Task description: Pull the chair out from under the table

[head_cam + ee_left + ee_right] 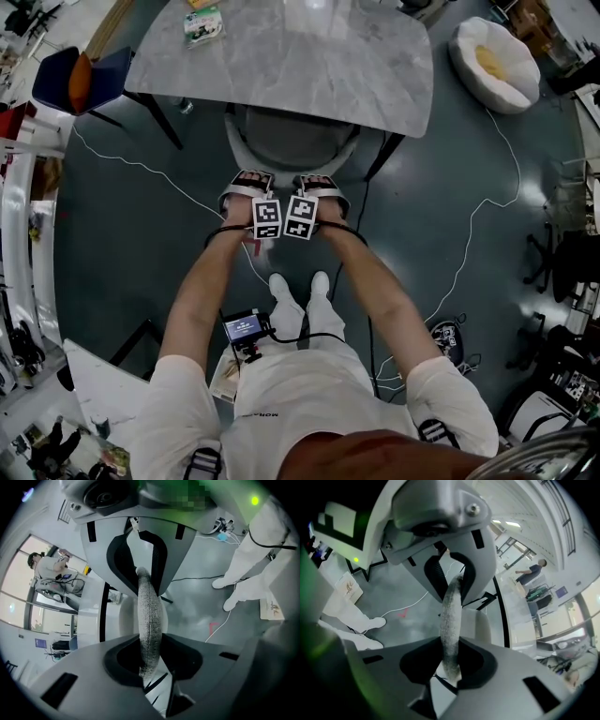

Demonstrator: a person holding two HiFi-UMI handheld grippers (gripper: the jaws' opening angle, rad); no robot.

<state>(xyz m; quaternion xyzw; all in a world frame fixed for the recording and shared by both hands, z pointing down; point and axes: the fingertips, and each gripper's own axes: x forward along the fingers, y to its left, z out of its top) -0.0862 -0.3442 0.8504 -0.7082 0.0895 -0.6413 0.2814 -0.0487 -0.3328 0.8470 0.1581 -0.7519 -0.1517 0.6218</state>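
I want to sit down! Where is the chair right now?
In the head view the chair is in the middle, tucked under the near edge of the grey table, with the left gripper and right gripper on its back.

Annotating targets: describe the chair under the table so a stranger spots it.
Find the grey marble-topped table at top centre. Tucked under its near edge is the grey fabric chair with a curved back. Unlike the blue chair far left, it alone sits under the table.

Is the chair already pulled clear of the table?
No: in the head view the chair sits with its seat partly tucked beneath the near edge of the table.
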